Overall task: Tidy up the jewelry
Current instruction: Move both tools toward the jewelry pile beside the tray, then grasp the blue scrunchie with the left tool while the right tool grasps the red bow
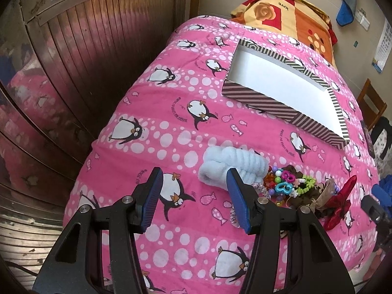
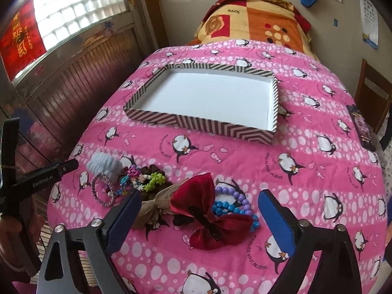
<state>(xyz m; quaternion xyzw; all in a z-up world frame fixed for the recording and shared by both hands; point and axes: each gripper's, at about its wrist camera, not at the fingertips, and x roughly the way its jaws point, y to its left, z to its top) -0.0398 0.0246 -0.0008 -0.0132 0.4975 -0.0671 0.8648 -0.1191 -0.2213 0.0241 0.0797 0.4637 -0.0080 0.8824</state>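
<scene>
A striped box [image 2: 196,120] with a white inside lies open and empty on the pink penguin quilt [image 2: 245,156]; it also shows in the left wrist view [image 1: 269,98]. My right gripper [image 2: 201,208] is open above a dark red bow clip [image 2: 210,218], next to blue and purple bead bracelets [image 2: 232,201] and a beige bow [image 2: 154,203]. A fluffy light-blue band [image 1: 232,169] lies by colourful beads [image 1: 286,181]. My left gripper [image 1: 194,183] is open and empty, just left of the blue band. A braided hair tie [image 2: 103,188] lies by the pile.
A folded orange and red blanket [image 2: 257,22] lies at the bed's far end. A brown wooden panel wall [image 1: 85,61] runs along the left side. A wooden chair [image 2: 374,90] stands at the right. A dark booklet [image 2: 362,127] lies at the quilt's right edge.
</scene>
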